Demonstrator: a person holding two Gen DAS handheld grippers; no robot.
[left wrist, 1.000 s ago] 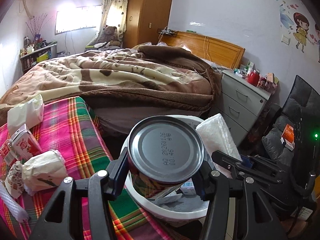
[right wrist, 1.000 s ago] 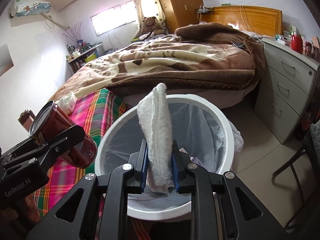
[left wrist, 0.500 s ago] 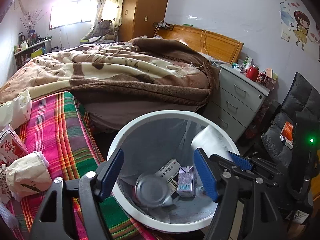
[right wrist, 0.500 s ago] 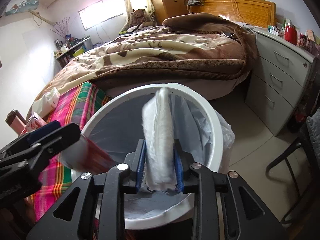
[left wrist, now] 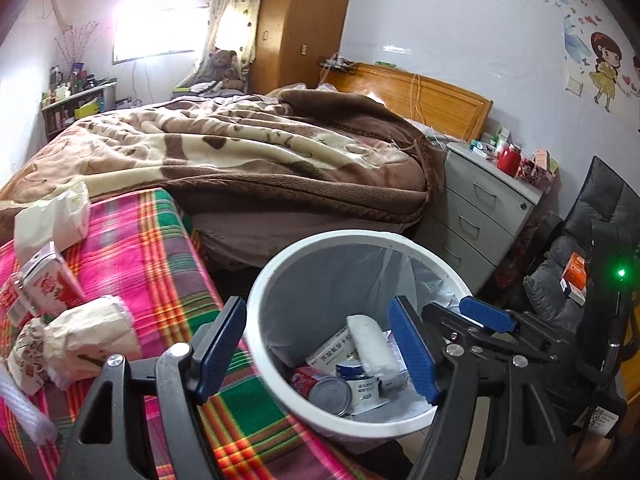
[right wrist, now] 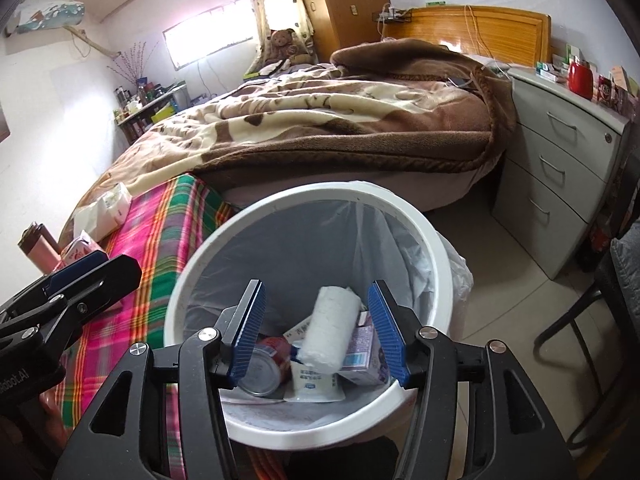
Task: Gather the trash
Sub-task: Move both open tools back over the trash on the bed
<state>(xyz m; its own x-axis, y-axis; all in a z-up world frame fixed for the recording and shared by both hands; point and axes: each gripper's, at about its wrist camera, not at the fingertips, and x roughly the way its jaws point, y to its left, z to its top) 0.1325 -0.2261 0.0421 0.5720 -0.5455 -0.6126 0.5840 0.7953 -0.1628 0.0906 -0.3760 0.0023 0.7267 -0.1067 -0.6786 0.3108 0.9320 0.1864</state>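
- Right wrist view: the white, fluffy paper roll (right wrist: 330, 330) lies loose in the round white trash bin (right wrist: 434, 256), on a metal-ended can (right wrist: 260, 372), at 12 o'clock from the right gripper (right wrist: 316, 334).
- Right gripper: jaws just opened, wide, empty.
- Left gripper (left wrist: 316, 350): wide, empty.
- Carton print is unreadable.

Home bedroom: bed (left wrist: 248, 160), wardrobe (left wrist: 300, 20)

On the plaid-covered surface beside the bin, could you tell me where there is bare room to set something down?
The plaid cloth is bare in its middle stretch, between the tissue pack by the blanket and the white bin. Its left edge is crowded: the red-and-white carton and crumpled paper bag sit close together there.
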